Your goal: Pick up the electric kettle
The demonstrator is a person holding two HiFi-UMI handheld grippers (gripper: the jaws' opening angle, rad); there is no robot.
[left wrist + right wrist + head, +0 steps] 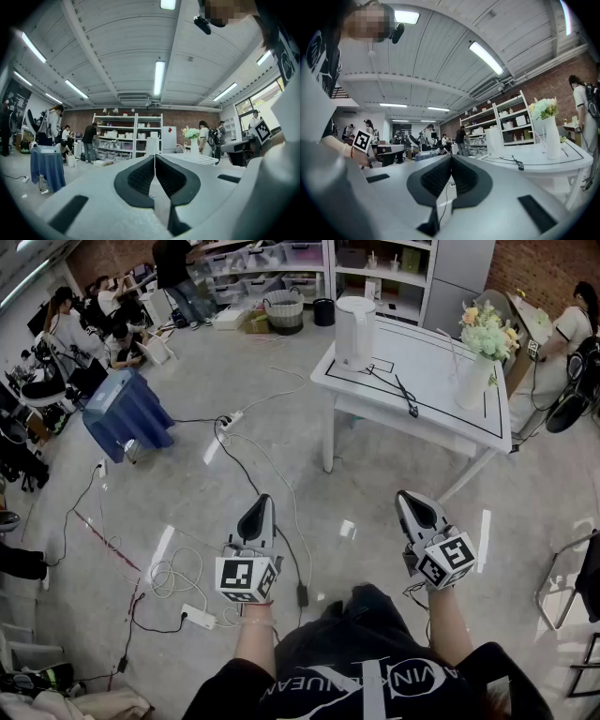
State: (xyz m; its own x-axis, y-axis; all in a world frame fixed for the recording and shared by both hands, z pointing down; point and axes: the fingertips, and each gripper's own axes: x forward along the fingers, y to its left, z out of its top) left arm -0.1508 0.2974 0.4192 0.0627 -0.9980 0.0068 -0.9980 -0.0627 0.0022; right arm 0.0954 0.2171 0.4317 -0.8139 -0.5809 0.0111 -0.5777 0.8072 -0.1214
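The electric kettle (354, 329) is a tall white jug standing upright on the far left corner of the white table (441, 418). Both grippers hang low over the floor, well short of the table, held level and pointing toward it. My left gripper (260, 504) is shut with nothing in it, and my right gripper (411, 499) is shut and empty too. In the left gripper view the kettle (151, 146) shows small just above the closed left gripper (154, 157). In the right gripper view the kettle (494, 142) stands to the right of the closed right gripper (451, 158).
A vase of flowers (483, 352) and a black cable (405, 393) share the table. Cables and a power strip (199, 617) lie on the floor by my left side. A blue-draped object (127, 413) stands at left, a chair (562, 582) at right, shelves and people at the back.
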